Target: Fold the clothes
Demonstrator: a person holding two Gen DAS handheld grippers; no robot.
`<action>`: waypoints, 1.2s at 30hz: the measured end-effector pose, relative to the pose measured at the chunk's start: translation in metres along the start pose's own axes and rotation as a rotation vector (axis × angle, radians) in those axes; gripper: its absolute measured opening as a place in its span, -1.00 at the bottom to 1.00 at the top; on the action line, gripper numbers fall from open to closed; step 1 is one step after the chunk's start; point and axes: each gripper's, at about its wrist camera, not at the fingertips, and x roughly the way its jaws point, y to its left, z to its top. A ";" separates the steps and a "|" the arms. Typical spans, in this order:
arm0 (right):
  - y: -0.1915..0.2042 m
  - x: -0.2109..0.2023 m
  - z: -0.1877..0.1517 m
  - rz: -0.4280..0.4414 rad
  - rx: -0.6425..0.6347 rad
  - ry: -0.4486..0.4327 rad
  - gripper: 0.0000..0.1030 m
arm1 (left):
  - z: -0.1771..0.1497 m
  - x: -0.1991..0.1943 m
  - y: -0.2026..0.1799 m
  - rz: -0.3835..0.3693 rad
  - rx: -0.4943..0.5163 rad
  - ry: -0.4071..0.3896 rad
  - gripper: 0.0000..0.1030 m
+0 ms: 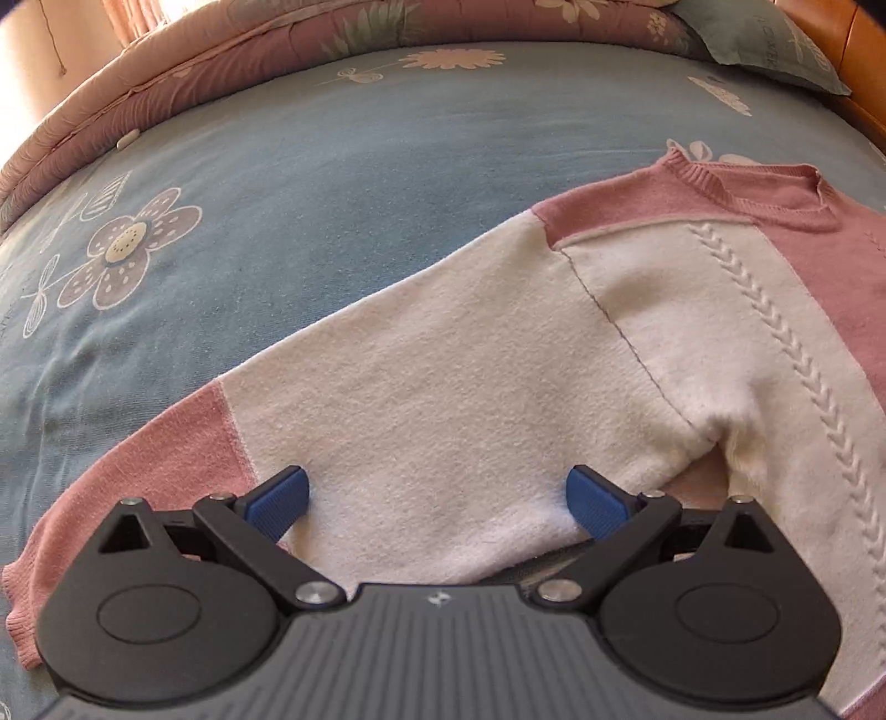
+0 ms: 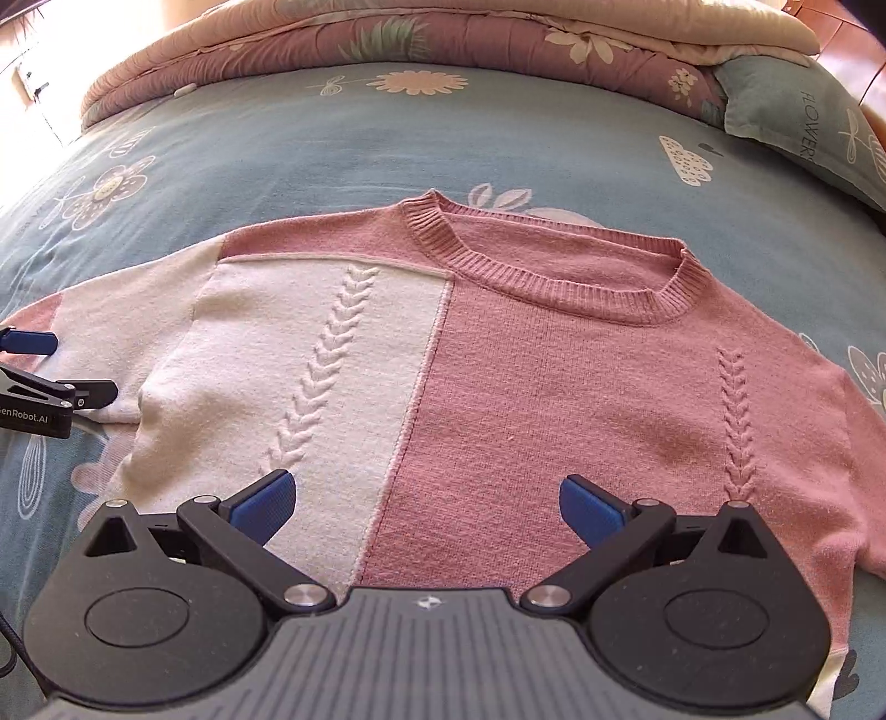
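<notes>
Pink-and-white knit sweater (image 2: 443, 360), crew neck, lying flat and face up on a bed, neckline toward the far side. Body split lengthwise: white panel on one half, pink on the other, each carrying one raised braid-like cable running down it. Ribbed pink collar (image 2: 554, 277). White sleeve (image 1: 415, 387) stretched out sideways across the sheet, ending in a pink cuff section (image 1: 138, 471). Pink sleeve on the opposite side lies along the body edge, only partly in the right wrist view.

Bed sheet (image 1: 332, 194): blue-grey, printed with pale flowers and leaves. Folded quilt (image 2: 387, 39), mauve with floral print and a cream underside, bunched along the far edge of the bed. Blue-grey pillow (image 2: 803, 122) with lettering at the far corner, next to a wooden headboard (image 1: 853, 50).

Left claw (image 1: 437, 504): black linkage, blue fingertips spread wide apart, nothing between them; poised low over the white sleeve near the armpit, the tips close to the fabric though contact cannot be told. The same claw shows at the left edge of the right wrist view, beside the sleeve.

Right claw (image 2: 426, 504): blue fingertips likewise wide apart and holding nothing, positioned over the lower body of the sweater, straddling the seam where white meets pink.
</notes>
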 end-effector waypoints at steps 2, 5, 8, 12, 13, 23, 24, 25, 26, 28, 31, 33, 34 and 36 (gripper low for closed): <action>0.005 0.000 0.000 -0.002 -0.010 0.012 1.00 | -0.007 -0.007 0.006 -0.013 0.011 0.004 0.94; 0.012 0.001 0.000 -0.002 -0.017 0.020 1.00 | -0.014 -0.018 0.023 -0.027 -0.018 0.007 0.93; 0.022 0.002 0.002 0.007 -0.028 0.021 1.00 | -0.019 -0.029 0.055 -0.034 -0.149 -0.016 0.93; 0.036 0.005 0.005 0.020 -0.044 0.030 1.00 | -0.032 -0.028 0.122 -0.083 -0.537 -0.036 0.92; 0.040 0.007 0.007 0.025 -0.047 0.033 1.00 | -0.037 -0.028 0.136 -0.085 -0.606 -0.048 0.91; 0.063 0.022 0.014 0.048 -0.085 0.088 1.00 | -0.082 -0.031 0.256 0.009 -0.935 -0.108 0.87; 0.063 0.024 0.014 0.046 -0.085 0.096 1.00 | -0.080 -0.032 0.261 0.030 -0.940 -0.103 0.87; 0.063 0.026 0.014 0.044 -0.083 0.103 1.00 | -0.079 -0.035 0.265 0.045 -0.949 -0.102 0.87; 0.062 0.028 0.013 0.040 -0.077 0.111 1.00 | -0.077 -0.037 0.268 0.051 -0.958 -0.106 0.87; 0.060 0.032 0.012 0.033 -0.065 0.127 1.00 | -0.072 -0.043 0.267 0.018 -0.966 -0.134 0.87; 0.061 0.034 0.010 0.022 -0.054 0.137 1.00 | -0.056 -0.043 0.244 -0.035 -0.885 -0.143 0.87; 0.062 0.034 0.011 0.017 -0.053 0.132 1.00 | -0.045 -0.040 0.221 -0.057 -0.786 -0.129 0.87; 0.063 0.033 0.011 0.019 -0.056 0.127 1.00 | -0.040 -0.037 0.208 -0.064 -0.723 -0.120 0.87; 0.066 0.031 0.013 0.023 -0.064 0.116 1.00 | -0.031 -0.029 0.187 -0.055 -0.608 -0.085 0.87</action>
